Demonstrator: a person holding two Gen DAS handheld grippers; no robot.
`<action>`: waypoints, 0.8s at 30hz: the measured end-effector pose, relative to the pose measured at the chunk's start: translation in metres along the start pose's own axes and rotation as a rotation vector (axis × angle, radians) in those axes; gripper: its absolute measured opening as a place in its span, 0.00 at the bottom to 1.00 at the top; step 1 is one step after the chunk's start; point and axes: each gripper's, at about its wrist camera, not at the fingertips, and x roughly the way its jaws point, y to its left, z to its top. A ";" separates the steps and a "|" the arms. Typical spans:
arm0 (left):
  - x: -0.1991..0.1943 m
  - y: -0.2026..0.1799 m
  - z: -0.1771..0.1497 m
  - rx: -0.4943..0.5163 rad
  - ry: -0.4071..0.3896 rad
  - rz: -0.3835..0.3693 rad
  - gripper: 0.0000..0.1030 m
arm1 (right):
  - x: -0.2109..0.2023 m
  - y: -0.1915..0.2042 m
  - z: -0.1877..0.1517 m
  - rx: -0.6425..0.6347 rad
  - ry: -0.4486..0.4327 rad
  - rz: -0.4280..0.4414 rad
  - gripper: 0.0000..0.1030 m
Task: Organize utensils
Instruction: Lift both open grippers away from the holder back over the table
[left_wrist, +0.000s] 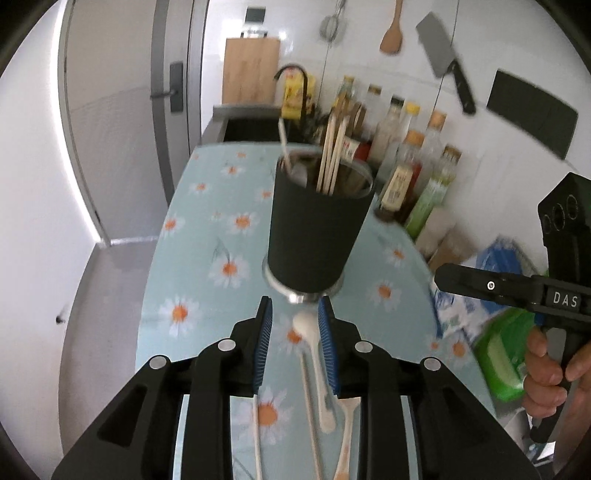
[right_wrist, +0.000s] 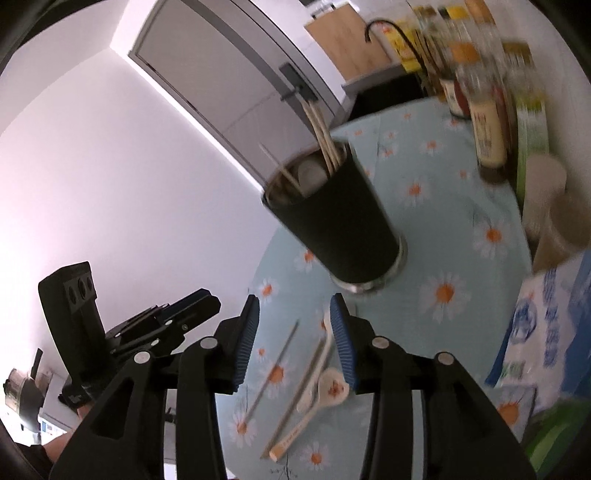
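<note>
On the daisy-print tablecloth (left_wrist: 192, 236) a few loose utensils are seen lying flat in front of a tall black utensil cup (left_wrist: 317, 225), which is already filled with wooden chopsticks (left_wrist: 332, 155) and a spoon. Nearest the cup a white spoon (left_wrist: 314, 350) is laid, with loose chopsticks (right_wrist: 275, 373) and a small flowered spoon (right_wrist: 332, 387) beside it. The left gripper (left_wrist: 295, 321) is held just above the white spoon, its blue pads (left_wrist: 263, 343) spread a little on either side of the bowl end, and nothing is pinched yet. The right gripper (right_wrist: 295, 325) is held open above the same pile, with one chopstick seen between its pads but not touched. The spoons are judged to be light, hard and smooth, so they could slip or chip if dropped; they are best taken by the thin handle near the middle. The chopsticks are thin, stiff and flat on the cloth, so they may be hard to lift and are best pinched across the middle.
</note>
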 end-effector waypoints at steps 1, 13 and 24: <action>0.003 0.001 -0.004 0.000 0.020 0.006 0.24 | 0.005 -0.003 -0.006 0.005 0.018 -0.003 0.40; 0.037 0.020 -0.049 -0.025 0.235 0.065 0.24 | 0.035 -0.030 -0.049 0.069 0.126 -0.058 0.40; 0.077 0.029 -0.065 -0.005 0.429 0.099 0.24 | 0.064 -0.042 -0.067 0.098 0.227 -0.078 0.40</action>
